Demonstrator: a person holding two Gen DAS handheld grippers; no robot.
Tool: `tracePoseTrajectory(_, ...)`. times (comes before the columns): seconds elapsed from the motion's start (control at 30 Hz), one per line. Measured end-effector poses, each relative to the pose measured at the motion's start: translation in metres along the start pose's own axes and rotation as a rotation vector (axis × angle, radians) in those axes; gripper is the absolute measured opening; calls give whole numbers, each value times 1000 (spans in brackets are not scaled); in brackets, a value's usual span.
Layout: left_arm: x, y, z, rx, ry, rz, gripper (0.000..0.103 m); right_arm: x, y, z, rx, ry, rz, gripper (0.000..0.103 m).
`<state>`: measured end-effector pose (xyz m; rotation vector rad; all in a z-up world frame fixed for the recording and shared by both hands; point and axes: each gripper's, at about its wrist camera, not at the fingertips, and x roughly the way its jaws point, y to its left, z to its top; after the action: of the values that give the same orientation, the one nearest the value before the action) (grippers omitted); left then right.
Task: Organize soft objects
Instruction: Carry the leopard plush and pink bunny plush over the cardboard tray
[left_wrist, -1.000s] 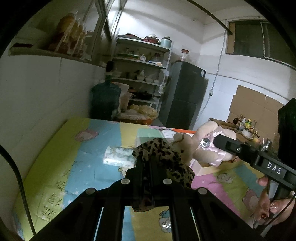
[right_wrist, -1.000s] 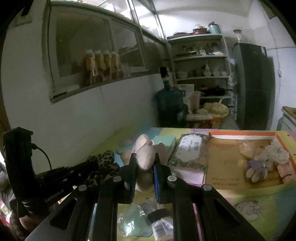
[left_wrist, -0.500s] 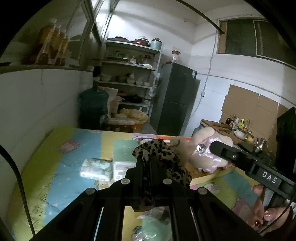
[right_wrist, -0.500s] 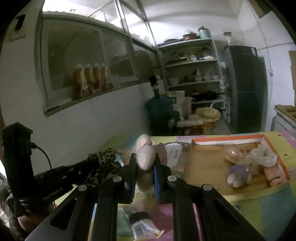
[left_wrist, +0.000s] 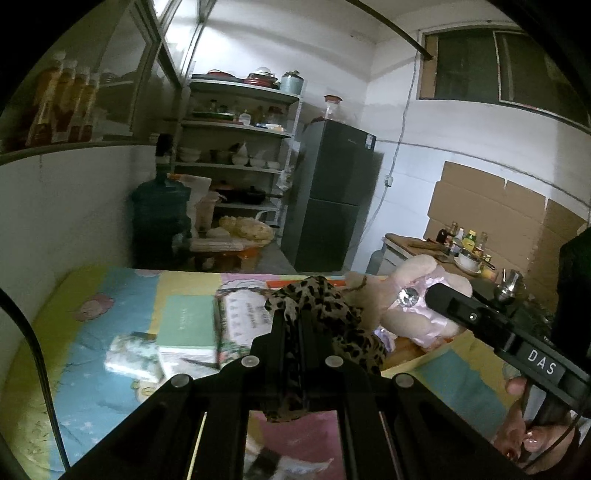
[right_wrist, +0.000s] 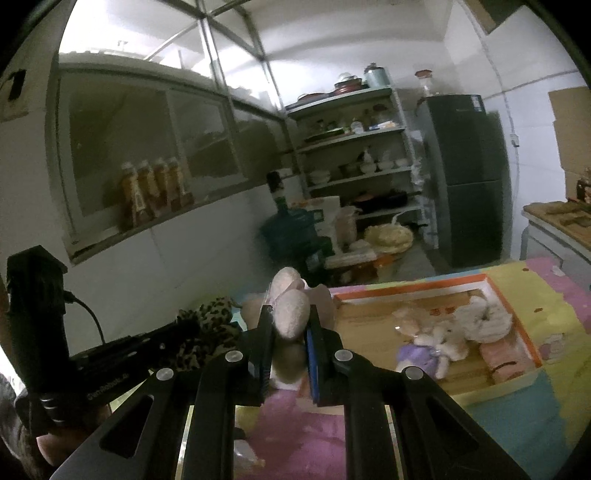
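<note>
My left gripper is shut on a leopard-print cloth, which bunches over its fingertips above the bed. My right gripper is shut on a beige plush toy, pinched by a limb; the same toy, with a pink ruffled dress, shows beside the leopard cloth in the left wrist view. To the right lies an orange-rimmed cardboard box holding a purple plush, a white plush and a pink soft item. Both held items hang just left of the box.
Colourful cartoon bedsheet covers the bed. A green booklet, a floral package and a tissue pack lie on it. Beyond the bed stand a water jug, shelves and a fridge.
Both grippers carried their items to the right across the bed and slightly up; the box now sits closer and more central in the right wrist view. Grips are unchanged.
</note>
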<state>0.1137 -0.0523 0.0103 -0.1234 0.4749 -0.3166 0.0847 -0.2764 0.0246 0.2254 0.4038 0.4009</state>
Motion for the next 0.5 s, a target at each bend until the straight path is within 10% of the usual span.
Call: tracePoseTrajectory(0.5, 48, -42, 7, -1, 39, -11, 6, -26, -72, 10, 72, -41, -82, 16)
